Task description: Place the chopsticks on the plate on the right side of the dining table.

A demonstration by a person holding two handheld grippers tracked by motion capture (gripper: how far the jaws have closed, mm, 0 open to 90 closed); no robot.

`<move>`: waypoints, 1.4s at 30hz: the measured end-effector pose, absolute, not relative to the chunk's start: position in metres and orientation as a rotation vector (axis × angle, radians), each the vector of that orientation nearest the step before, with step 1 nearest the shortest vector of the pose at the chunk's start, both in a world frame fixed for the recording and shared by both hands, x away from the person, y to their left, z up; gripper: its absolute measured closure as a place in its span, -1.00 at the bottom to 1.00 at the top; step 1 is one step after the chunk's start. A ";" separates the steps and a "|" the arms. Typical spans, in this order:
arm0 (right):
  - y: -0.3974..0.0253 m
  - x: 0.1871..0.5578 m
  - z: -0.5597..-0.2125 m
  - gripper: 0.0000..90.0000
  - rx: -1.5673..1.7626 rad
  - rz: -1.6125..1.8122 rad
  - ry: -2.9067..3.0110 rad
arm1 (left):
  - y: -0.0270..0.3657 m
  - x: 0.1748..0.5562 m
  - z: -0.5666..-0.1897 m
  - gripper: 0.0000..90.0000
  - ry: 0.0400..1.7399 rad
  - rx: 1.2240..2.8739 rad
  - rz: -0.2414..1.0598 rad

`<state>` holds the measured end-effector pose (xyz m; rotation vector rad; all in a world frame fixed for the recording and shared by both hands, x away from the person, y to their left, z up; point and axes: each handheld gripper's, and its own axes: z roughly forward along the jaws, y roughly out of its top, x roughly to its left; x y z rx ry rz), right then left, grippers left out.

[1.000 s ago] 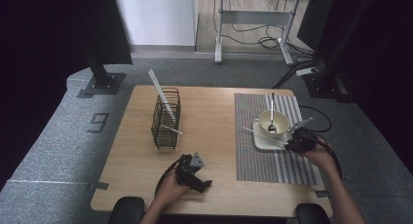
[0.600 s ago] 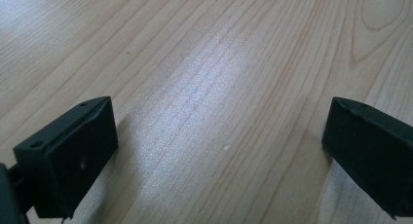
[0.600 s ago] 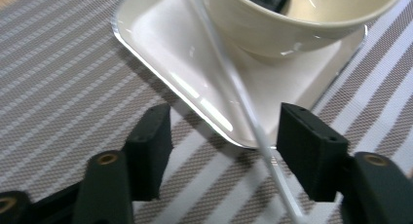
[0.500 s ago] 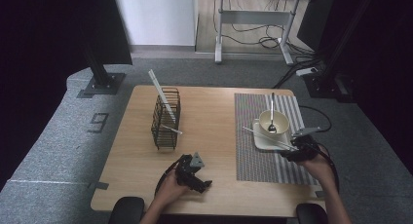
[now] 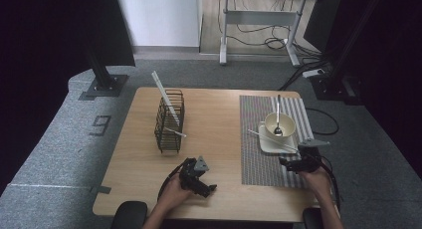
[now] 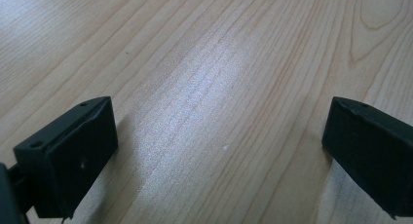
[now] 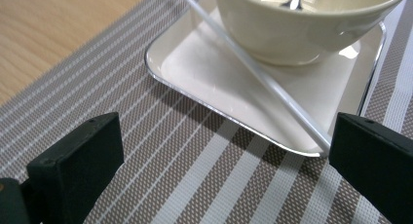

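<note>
Wood grain lies bare between the wide-open jaws of the left gripper, resting low on the table. At right, the right gripper has drawn back from the plate — jaws wide, empty — leaving the white straw lying across it beside the bowl, apparently delivered.

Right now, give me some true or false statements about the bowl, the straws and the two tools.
1. The right tool is open. True.
2. A spoon sits in the bowl. True.
3. The bowl stands on bare wood. False: it stands on a plate on the striped mat.
4. The left tool grips a straw. False: it is open over bare table.
5. A straw lies across the plate. True.
</note>
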<state>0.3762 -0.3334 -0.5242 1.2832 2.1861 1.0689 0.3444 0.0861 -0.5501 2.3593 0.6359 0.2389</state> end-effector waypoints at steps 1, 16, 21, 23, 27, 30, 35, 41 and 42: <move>-0.334 0.375 -0.525 -1.00 1.282 1.081 2.174 | 0.086 0.344 -0.550 -1.00 0.636 2.359 0.239; -0.331 0.377 -0.546 -1.00 1.270 0.986 2.205 | 0.086 0.345 -0.550 -1.00 0.636 2.360 0.238; -0.332 0.381 -0.548 -1.00 1.282 0.962 2.199 | 0.086 0.345 -0.550 -1.00 0.636 2.360 0.238; -0.333 0.382 -0.549 -1.00 1.286 0.953 2.193 | 0.086 0.345 -0.550 -1.00 0.637 2.360 0.238; -0.335 0.386 -0.549 -1.00 1.292 0.943 2.186 | 0.086 0.345 -0.550 -1.00 0.634 2.363 0.238; -0.336 0.388 -0.550 -1.00 1.299 0.935 2.182 | 0.086 0.345 -0.550 -1.00 0.634 2.363 0.238; -0.337 0.392 -0.551 -1.00 1.307 0.924 2.177 | 0.086 0.345 -0.550 -1.00 0.634 2.363 0.237; -0.338 0.396 -0.551 -1.00 1.315 0.915 2.171 | 0.086 0.345 -0.550 -1.00 0.633 2.364 0.236; -0.338 0.397 -0.551 -1.00 1.317 0.915 2.169 | 0.086 0.345 -0.550 -1.00 0.633 2.364 0.236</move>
